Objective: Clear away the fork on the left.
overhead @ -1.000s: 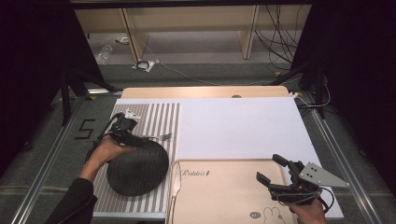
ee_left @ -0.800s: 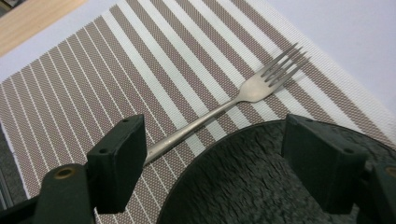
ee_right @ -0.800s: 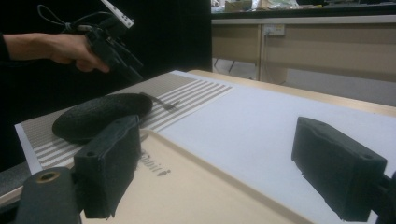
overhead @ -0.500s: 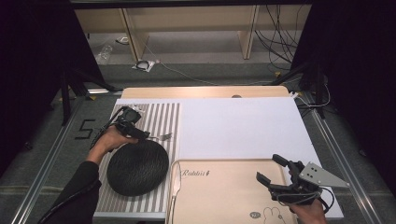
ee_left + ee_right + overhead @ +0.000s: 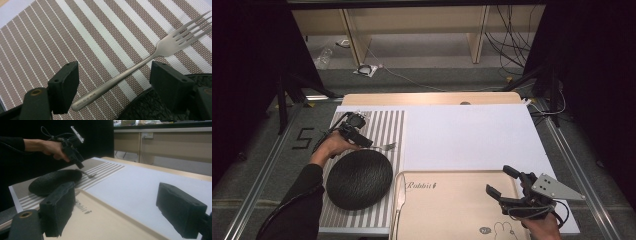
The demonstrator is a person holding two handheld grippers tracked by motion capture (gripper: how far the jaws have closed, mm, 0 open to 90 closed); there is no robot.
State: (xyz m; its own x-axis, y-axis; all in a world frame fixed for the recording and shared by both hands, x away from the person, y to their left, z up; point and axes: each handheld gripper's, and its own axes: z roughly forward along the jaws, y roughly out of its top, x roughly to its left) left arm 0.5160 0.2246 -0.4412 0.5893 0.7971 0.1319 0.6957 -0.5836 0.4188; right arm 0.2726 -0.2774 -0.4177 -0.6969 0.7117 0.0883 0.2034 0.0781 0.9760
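We see the left gripper (image 5: 368, 142) held over the striped mat (image 5: 389, 125) at the table's left, its jaws spread wide with nothing between them but air above a fork (image 5: 140, 66). In the left gripper view the fork lies flat on the mat, its handle end pointing down toward the gripper and its tines up to the right, and the handle runs through the gap between the two jaws without either pad touching it. From the high view the fork (image 5: 384, 146) sits just past the far edge of a dark round plate (image 5: 358, 178), which rests on the near part of the same mat; in the left gripper view the plate's rim (image 5: 140, 107) shows just beside the handle. The right gripper (image 5: 506, 186) hovers low over a beige tray (image 5: 452, 210) at the table's near right, jaws also spread and holding nothing. In the right gripper view we look between its two pads across the tray (image 5: 107, 222) toward the plate (image 5: 53, 181), the fork (image 5: 88, 175) and the left gripper (image 5: 78, 164) above it. A knife (image 5: 399, 192) lies along the tray's left edge.
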